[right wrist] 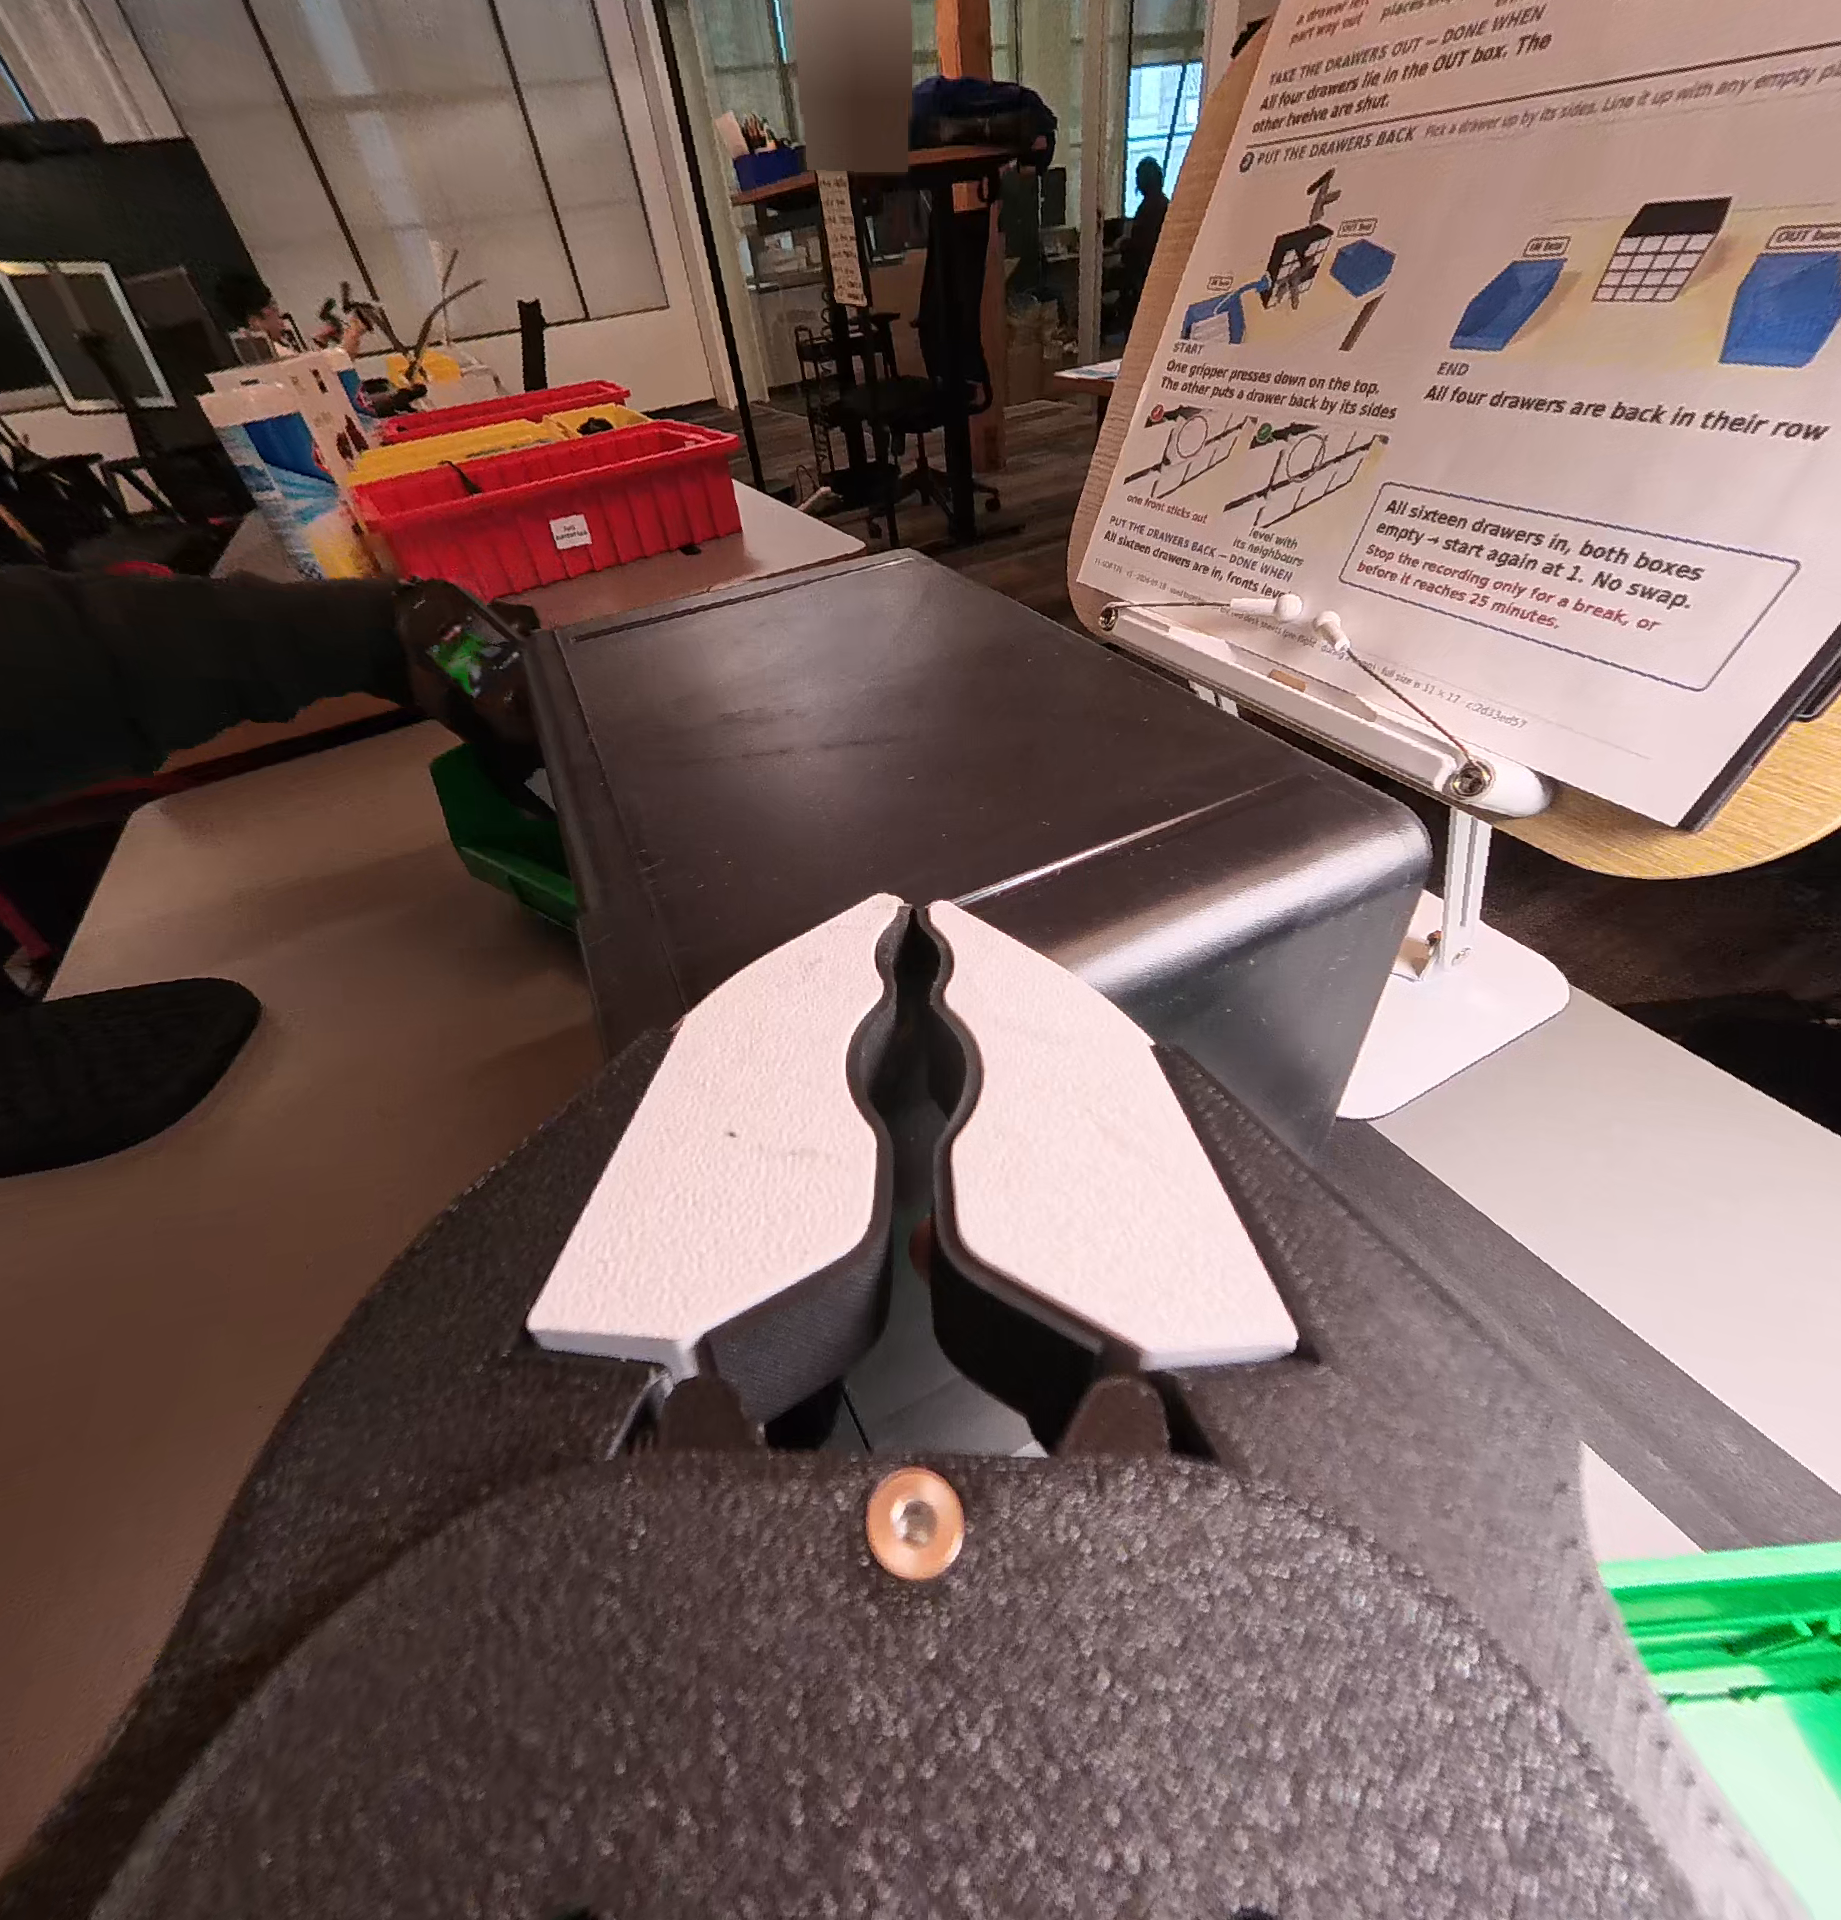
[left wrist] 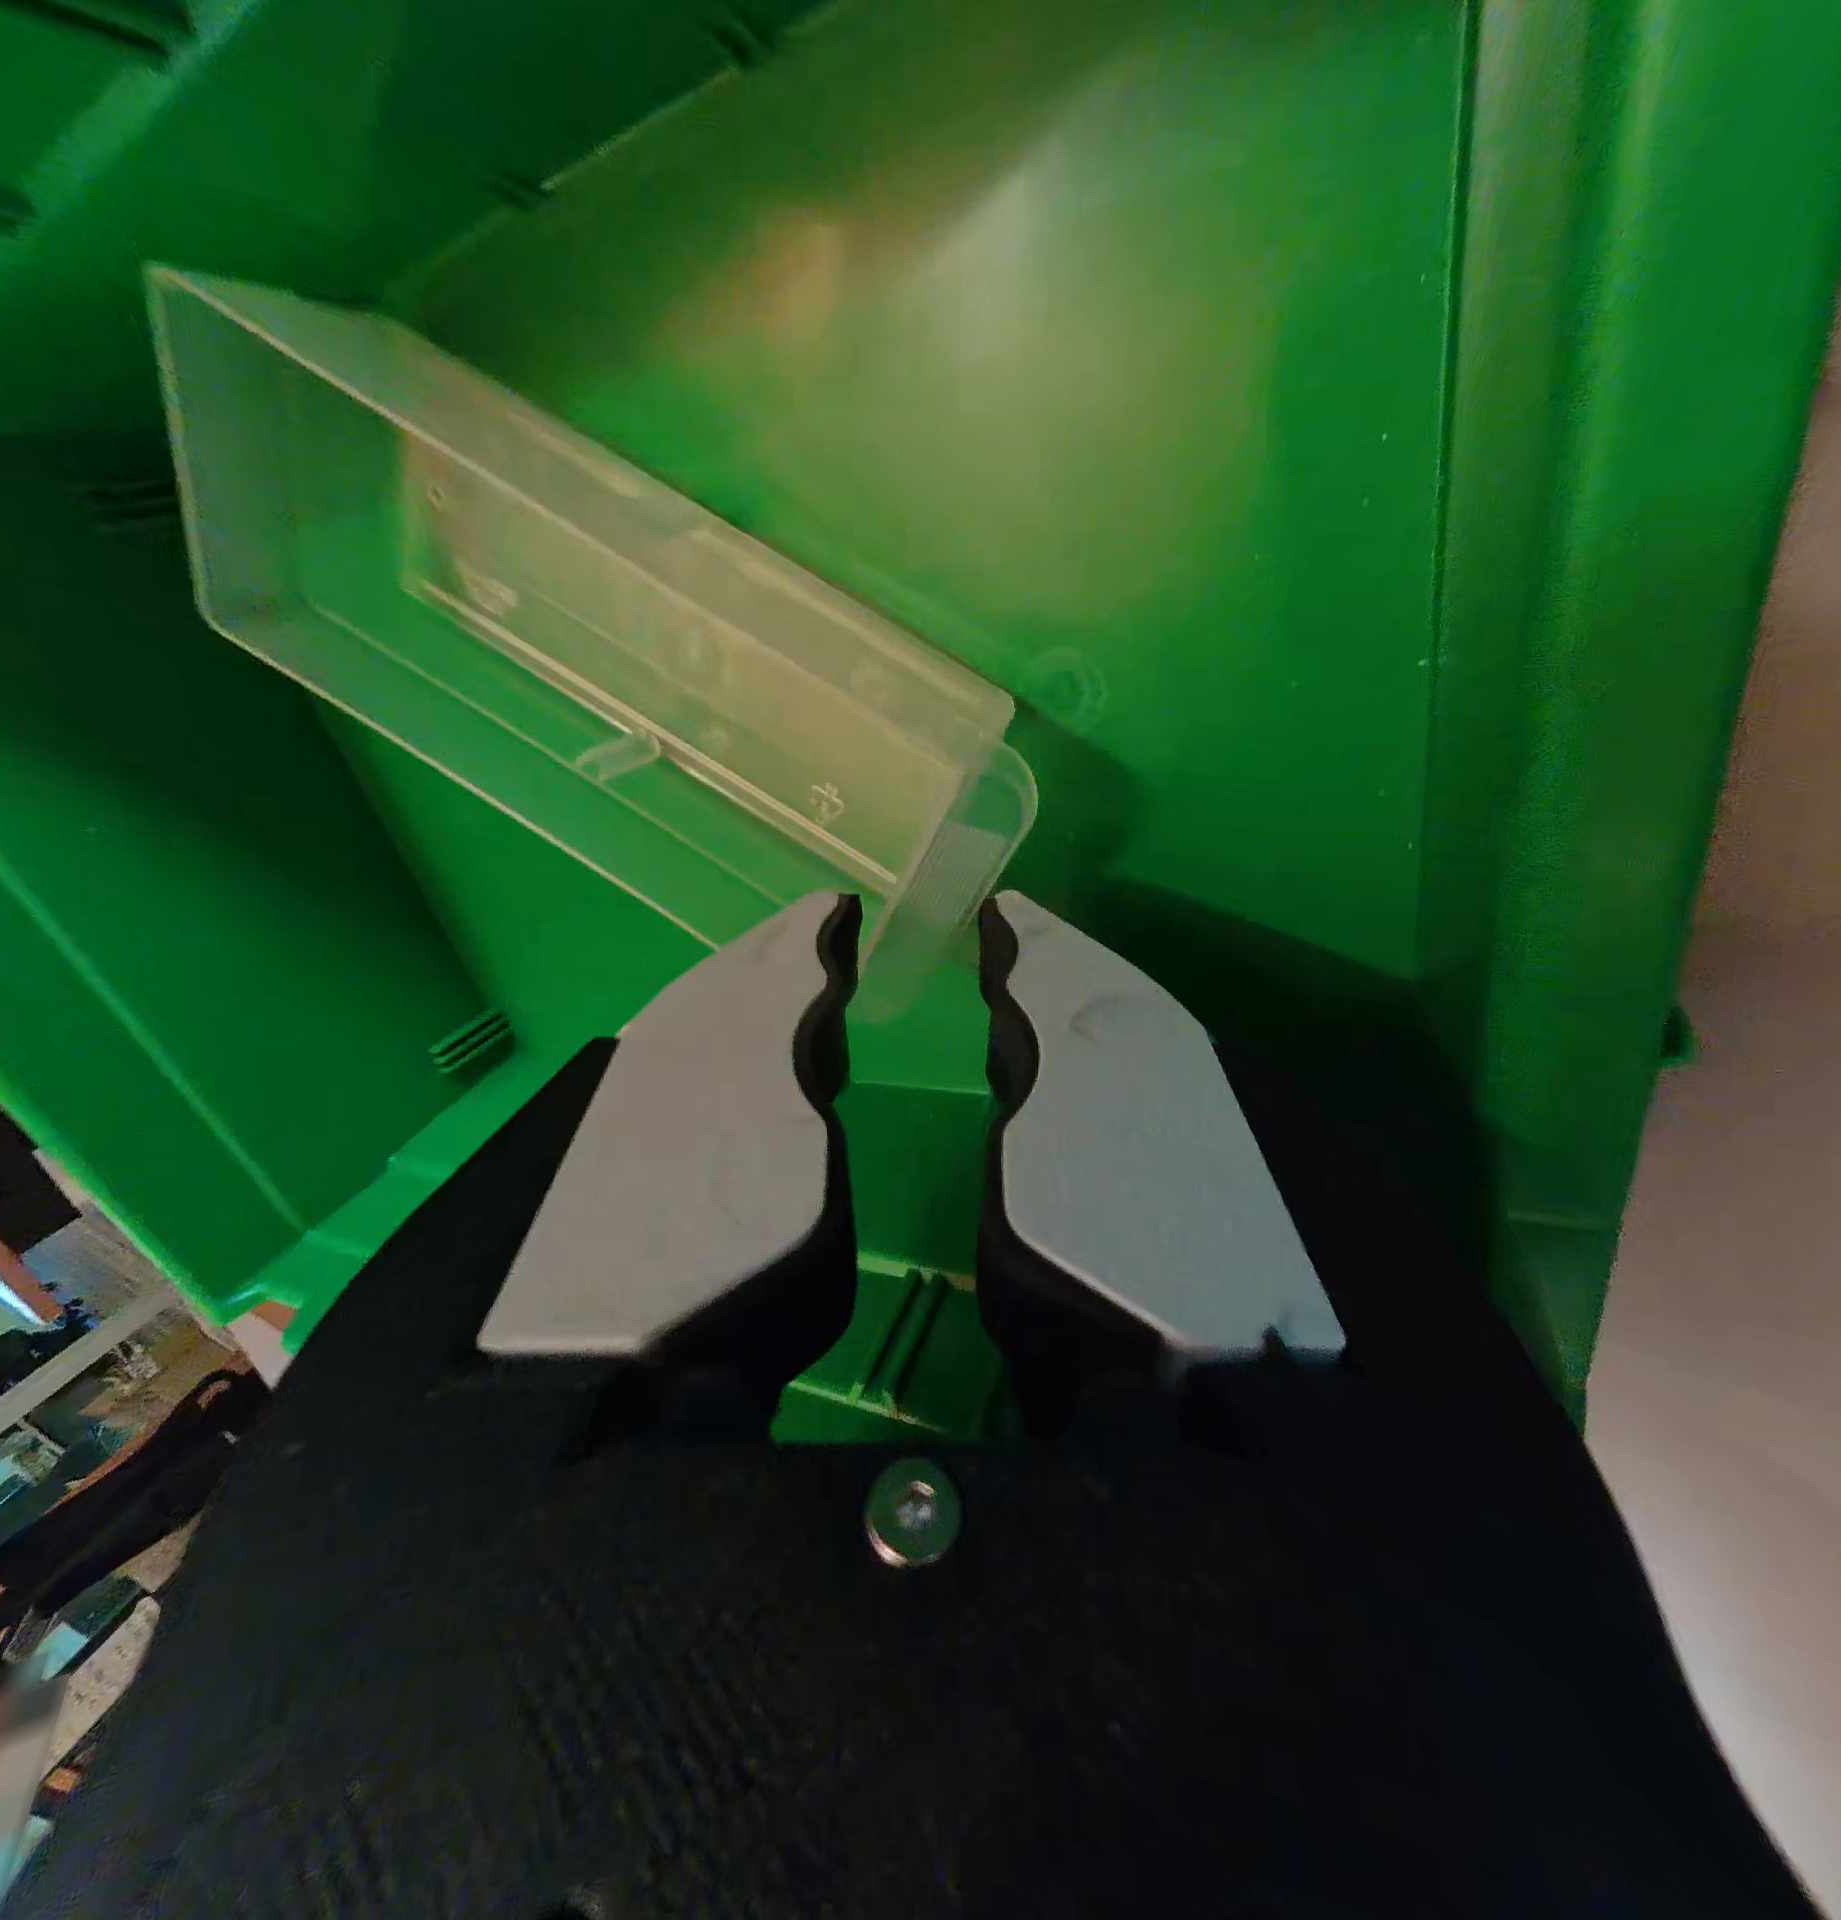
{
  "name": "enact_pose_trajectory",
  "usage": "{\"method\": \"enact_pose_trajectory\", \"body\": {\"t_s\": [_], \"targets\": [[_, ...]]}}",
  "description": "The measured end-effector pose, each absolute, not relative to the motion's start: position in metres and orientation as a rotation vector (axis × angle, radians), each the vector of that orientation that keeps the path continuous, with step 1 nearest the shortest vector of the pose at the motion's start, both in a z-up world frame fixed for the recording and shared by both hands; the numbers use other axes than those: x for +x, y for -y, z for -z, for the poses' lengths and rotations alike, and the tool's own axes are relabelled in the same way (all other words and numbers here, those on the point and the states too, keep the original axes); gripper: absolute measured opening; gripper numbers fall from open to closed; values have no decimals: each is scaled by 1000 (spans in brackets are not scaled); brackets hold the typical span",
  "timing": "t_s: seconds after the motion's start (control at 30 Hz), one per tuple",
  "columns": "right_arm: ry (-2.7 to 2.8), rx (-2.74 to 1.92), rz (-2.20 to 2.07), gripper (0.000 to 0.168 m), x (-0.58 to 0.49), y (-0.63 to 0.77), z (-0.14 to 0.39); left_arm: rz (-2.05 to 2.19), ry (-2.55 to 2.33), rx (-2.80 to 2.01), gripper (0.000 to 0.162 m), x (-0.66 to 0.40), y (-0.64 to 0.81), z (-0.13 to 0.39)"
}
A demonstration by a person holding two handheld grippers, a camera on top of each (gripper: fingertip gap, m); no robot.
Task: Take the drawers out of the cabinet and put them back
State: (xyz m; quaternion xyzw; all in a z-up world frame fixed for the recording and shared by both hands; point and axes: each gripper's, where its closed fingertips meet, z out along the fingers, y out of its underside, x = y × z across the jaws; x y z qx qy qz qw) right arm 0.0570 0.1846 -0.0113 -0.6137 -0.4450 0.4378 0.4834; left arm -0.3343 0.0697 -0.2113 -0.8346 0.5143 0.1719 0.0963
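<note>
In the left wrist view my left gripper (left wrist: pixel 918 935) is closed on the front handle tab of a clear plastic drawer (left wrist: pixel 542 582). The drawer hangs tilted inside a green bin (left wrist: pixel 1207 416), its open back end pointing up and left. In the right wrist view my right gripper (right wrist: pixel 916 920) is shut and empty, with its tips over the near end of the black cabinet's (right wrist: pixel 895 727) top. The cabinet's drawer fronts are hidden. A person's black sleeve (right wrist: pixel 220 655) reaches down into the green bin (right wrist: pixel 500 831) at the cabinet's far left side.
A second green bin (right wrist: pixel 1747 1683) sits at the lower right. A printed instruction sheet on a white stand (right wrist: pixel 1467 416) stands right of the cabinet. Red and yellow crates (right wrist: pixel 552 488) are on a table behind. A black object (right wrist: pixel 85 1070) lies on the table at left.
</note>
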Motion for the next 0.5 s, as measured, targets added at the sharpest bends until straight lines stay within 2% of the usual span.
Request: {"method": "enact_pose_trajectory", "body": {"t_s": [0.27,0.5], "targets": [[1087,-1495,-1066,0,57,-184,11,-432,-1387,-2372,20,-311,-58,179],[1083,-1495,-1073,0,57,-184,11,-214,-1319,-2324,20,-262,-18,113]]}}
